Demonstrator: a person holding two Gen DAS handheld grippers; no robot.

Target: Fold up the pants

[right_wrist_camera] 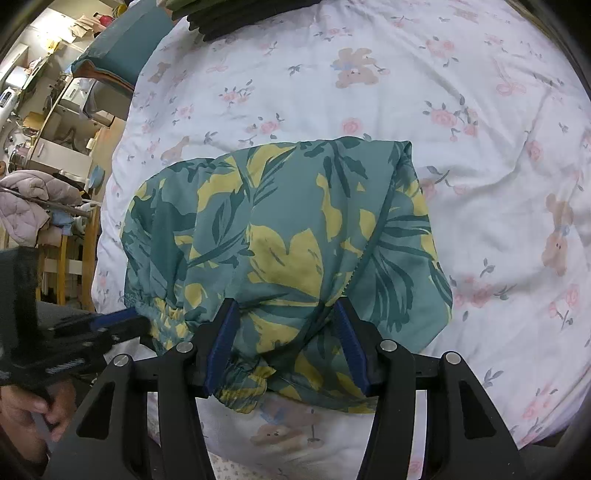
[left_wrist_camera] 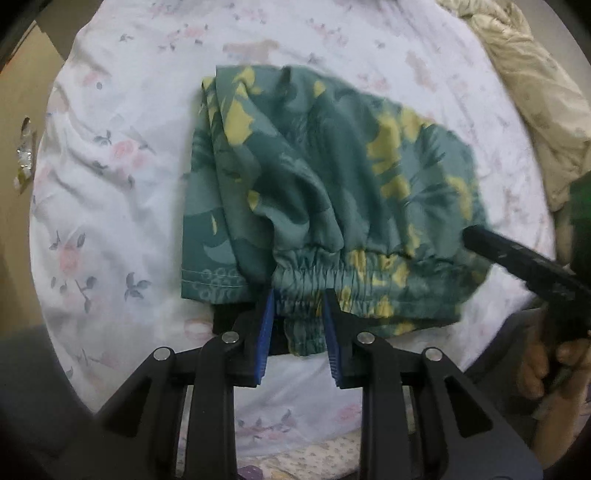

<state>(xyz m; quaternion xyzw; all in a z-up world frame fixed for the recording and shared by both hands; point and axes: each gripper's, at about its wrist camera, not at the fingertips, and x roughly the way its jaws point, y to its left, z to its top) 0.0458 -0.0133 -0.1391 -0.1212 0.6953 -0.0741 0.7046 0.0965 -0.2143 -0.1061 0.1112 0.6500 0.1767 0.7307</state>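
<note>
- Pants point(right_wrist_camera: 280, 236) lying bunched in a rough fold on the floral bedsheet point(right_wrist_camera: 480, 155), green fabric with yellow leaves, elastic waistband point(left_wrist_camera: 332, 280) turned toward both cameras and hanging slightly over the near edge of the bundle.
- Looking folded at least once already, with a hemmed leg edge point(left_wrist_camera: 210, 280) peeking out on the left under the top layer (judging by the lie of the layers only).
- Left gripper point(left_wrist_camera: 299, 328) straddling the gathered waistband, blue pads spread apart with fabric sitting between them, not visibly pinching.
- Right gripper point(right_wrist_camera: 286, 339) likewise spread wide around the waistband's other end, cloth draping between the pads and not yet clamped.
- Risking a shallow bite: closing now on only the top layer, letting the lower layers slide out and undoing the fold.
- Risking uneven lift too: one side catching thick elastic and the other thin fabric, skewing the next fold.
- Slippery-looking thin cloth possibly slipping off the pads if pulled before fully pinched.
- Soft, wrinkled bedsheet underneath possibly getting nipped along with the pants, dragging it up.
- Beige blanket point(left_wrist_camera: 535, 110) heaped at the far right and dark folded clothes point(right_wrist_camera: 236, 18) stacked at the bed's far end, both well apart, posing little trouble.
</note>
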